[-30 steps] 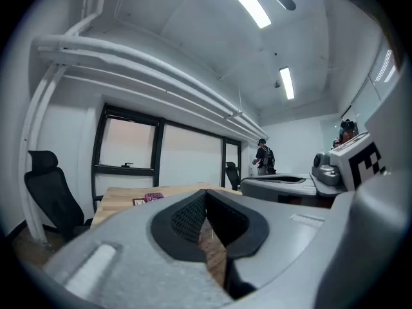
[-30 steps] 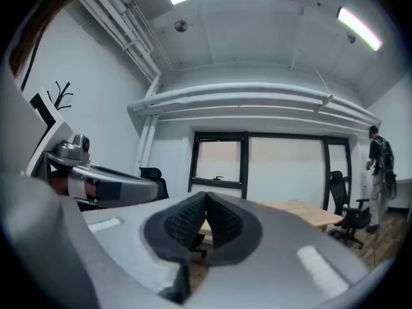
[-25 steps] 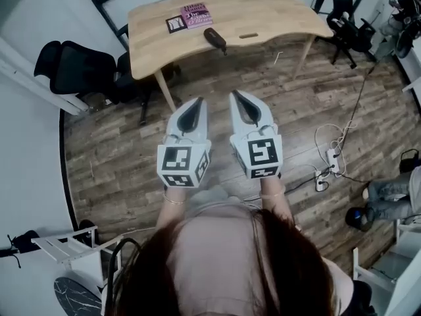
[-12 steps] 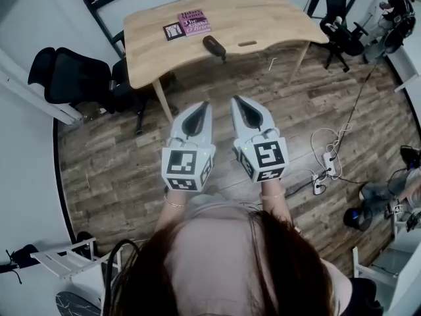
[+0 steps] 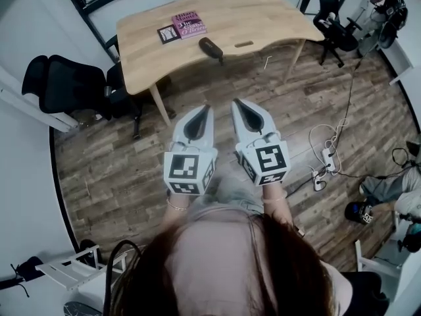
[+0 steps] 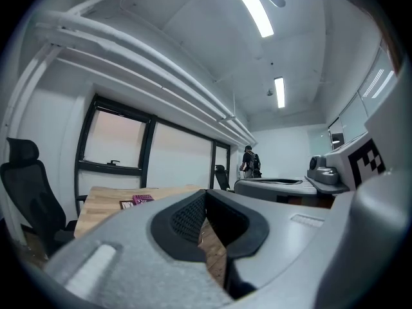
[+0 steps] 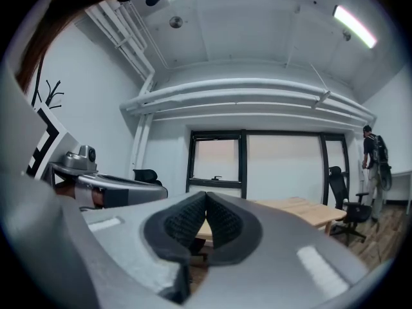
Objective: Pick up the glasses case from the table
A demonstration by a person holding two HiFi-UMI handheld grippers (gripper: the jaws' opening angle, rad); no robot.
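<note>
Pale-grey left gripper (image 5: 206, 109), right gripper (image 5: 236, 103); black-white marker cubes (image 5: 189, 170)

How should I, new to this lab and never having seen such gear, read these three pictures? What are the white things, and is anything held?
There is no robot here. A person holds a gripper in each hand, the left gripper and the right gripper; the patterned cubes are part of them. The overhead picture comes from a camera on the person's head, looking steeply down. The other two come from a camera riding on each gripper, looking along its fingers. On the wooden table ahead lie a dark glasses case, a pink book and a small black-and-white card. Both grippers are shut and empty, held over the floor short of the table.
</note>
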